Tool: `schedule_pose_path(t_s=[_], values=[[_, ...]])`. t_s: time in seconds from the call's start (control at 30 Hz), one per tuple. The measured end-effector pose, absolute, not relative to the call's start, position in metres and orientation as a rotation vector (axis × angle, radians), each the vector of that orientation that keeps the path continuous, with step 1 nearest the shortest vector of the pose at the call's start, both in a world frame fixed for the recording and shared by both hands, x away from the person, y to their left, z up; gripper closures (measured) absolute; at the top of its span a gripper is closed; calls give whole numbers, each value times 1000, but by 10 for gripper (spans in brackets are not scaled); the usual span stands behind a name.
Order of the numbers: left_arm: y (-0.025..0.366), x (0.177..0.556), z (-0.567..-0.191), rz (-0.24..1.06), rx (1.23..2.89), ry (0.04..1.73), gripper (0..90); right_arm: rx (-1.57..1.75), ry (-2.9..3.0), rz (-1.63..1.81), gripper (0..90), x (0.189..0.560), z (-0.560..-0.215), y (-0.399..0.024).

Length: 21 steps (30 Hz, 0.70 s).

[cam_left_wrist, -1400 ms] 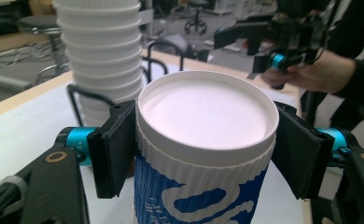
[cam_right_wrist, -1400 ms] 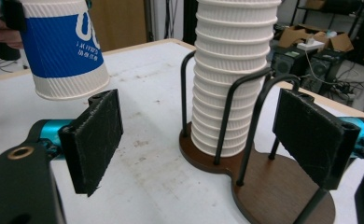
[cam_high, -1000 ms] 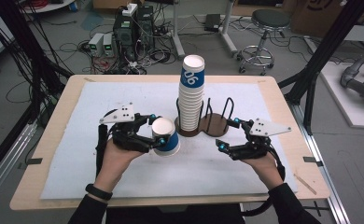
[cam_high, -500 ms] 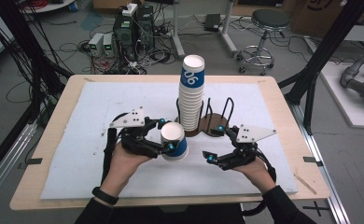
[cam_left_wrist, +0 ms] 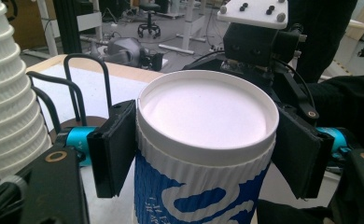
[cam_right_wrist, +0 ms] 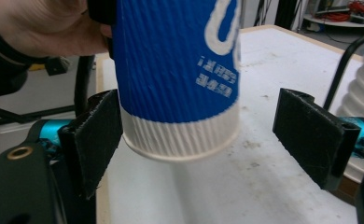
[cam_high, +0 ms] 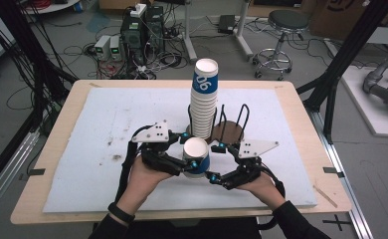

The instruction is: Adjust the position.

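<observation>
Blue-and-white ribbed paper cup (cam_high: 196,158), empty, sits clamped in the left gripper (cam_high: 188,153); the right gripper (cam_right_wrist: 199,140) brackets its base, jaws spread. Stacked cups (cam_high: 204,102) fill the wire rack (cam_high: 232,124).

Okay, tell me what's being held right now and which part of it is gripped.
The left gripper clamps the blue and white ribbed paper cup just under its rim. The right gripper is open around its base.
</observation>
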<state>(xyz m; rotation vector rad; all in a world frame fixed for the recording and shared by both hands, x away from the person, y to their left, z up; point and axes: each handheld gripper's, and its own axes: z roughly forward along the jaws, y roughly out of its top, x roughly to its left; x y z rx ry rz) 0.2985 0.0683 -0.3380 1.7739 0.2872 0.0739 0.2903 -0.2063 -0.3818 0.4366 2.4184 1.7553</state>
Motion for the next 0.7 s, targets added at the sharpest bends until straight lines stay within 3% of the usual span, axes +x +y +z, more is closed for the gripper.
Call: schedule_pose_path(t_s=[0.5,0.7], values=[[53,296,-344,49,1756,253,285,426,2499,1735,163,289,-389,-191],[52,295,-344,50,1766,246,286,378,2505,1707,220,288,-388,-192]])
